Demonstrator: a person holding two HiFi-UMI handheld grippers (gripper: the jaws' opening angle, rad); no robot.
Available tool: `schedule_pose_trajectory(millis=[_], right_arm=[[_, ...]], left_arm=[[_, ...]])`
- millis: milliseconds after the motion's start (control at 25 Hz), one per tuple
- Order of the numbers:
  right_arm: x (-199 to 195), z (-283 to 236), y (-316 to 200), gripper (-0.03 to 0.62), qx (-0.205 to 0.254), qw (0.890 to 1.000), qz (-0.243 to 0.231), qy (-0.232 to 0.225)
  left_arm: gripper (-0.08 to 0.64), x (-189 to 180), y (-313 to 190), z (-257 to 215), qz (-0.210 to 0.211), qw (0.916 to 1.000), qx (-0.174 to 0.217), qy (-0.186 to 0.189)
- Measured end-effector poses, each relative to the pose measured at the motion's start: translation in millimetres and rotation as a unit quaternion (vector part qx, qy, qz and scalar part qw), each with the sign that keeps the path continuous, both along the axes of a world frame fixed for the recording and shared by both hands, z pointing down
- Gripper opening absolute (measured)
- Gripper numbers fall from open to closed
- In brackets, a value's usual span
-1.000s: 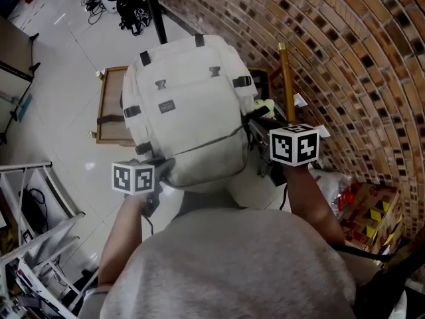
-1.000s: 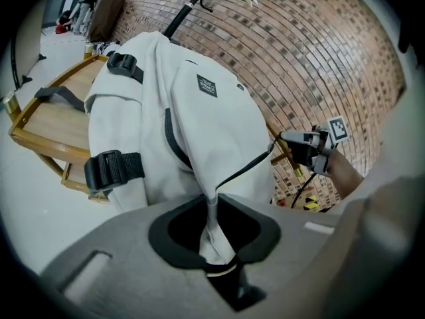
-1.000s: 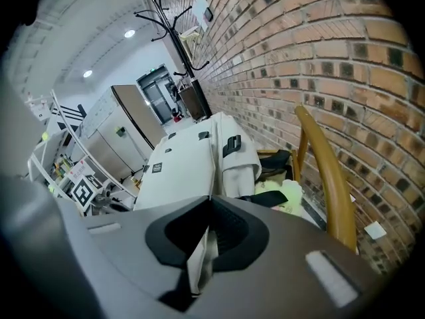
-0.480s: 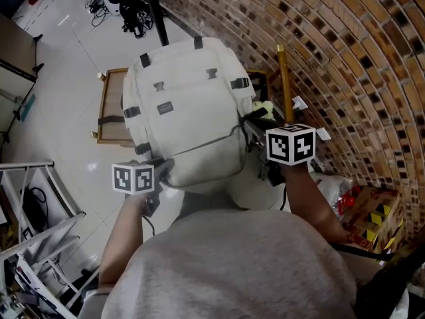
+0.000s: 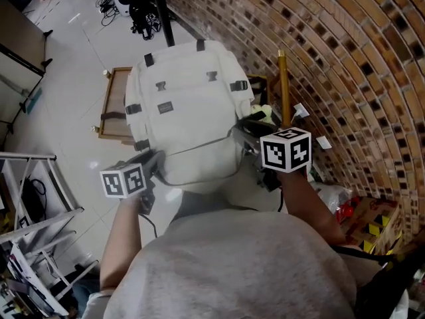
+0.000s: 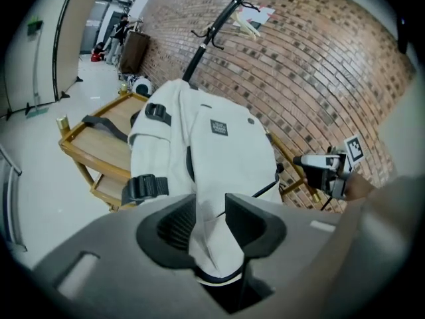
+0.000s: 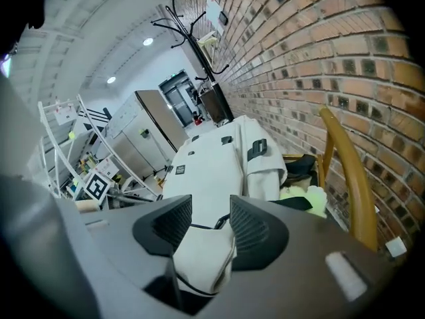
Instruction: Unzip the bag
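Observation:
A cream backpack (image 5: 189,105) with black straps stands upright on a wooden chair (image 5: 114,105); a dark zipper line (image 5: 199,145) runs across its lower front. My left gripper (image 5: 150,162) is at the bag's lower left corner. Its jaws are opening, with a fold of cream fabric (image 6: 212,198) still lying between the fingers (image 6: 249,221). My right gripper (image 5: 244,135) is at the bag's lower right side. Its jaws are opening too, and a loose bunch of bag fabric (image 7: 202,248) with a black cord rests between them.
A brick wall (image 5: 345,58) runs close along the right. The chair's wooden post (image 5: 283,85) rises beside the bag. A black coat stand (image 5: 159,5) is behind it, a metal rack (image 5: 33,178) at the left, and boxes and bags (image 5: 368,211) at the lower right.
Both grippers' jaws have spread apart. The left gripper has dropped a little down and to the left; the right one has shifted slightly left. The bag stays upright.

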State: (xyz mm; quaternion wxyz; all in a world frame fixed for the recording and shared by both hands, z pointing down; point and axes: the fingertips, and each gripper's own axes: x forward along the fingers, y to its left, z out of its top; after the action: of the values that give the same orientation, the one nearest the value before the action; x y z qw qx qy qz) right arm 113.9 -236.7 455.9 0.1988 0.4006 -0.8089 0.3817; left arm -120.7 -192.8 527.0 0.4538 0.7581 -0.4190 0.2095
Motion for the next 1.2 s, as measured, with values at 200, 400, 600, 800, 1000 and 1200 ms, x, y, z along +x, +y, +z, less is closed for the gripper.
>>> schedule_pose_trajectory(millis=[200,400,600,800,1000,1200], right_arm=[[-16.9,3.0,26.5,0.041,-0.008,0.999,-0.038,-0.01],[-32.0,12.4,74.5,0.002,-0.027,0.997,-0.064,-0.023],[-47.5,14.1,136.0,0.002,-0.024,0.998,-0.055,-0.026],[-71.6,10.7,225.6,0.002,-0.012,0.999,-0.019,-0.027],[-92.0,11.0,316.9,0.002,-0.017,1.0,-0.004,-0.026],[-102.1,-21.0,362.2,0.002,-0.008,1.0,-0.015,-0.024]], left_arm=[[0.1,24.2,9.5,-44.7,0.004,0.9979,0.056,0.031],[0.002,64.5,36.8,-65.9,0.071,0.9923,0.087,0.052],[0.002,66.7,85.0,-70.4,0.118,0.9869,0.1,0.047],[0.002,46.8,173.4,-74.8,0.14,0.9828,0.104,0.062],[0.002,37.6,255.5,-75.8,0.154,0.9796,0.098,0.084],[0.002,34.1,298.5,-105.0,0.17,0.9768,0.108,0.073]])
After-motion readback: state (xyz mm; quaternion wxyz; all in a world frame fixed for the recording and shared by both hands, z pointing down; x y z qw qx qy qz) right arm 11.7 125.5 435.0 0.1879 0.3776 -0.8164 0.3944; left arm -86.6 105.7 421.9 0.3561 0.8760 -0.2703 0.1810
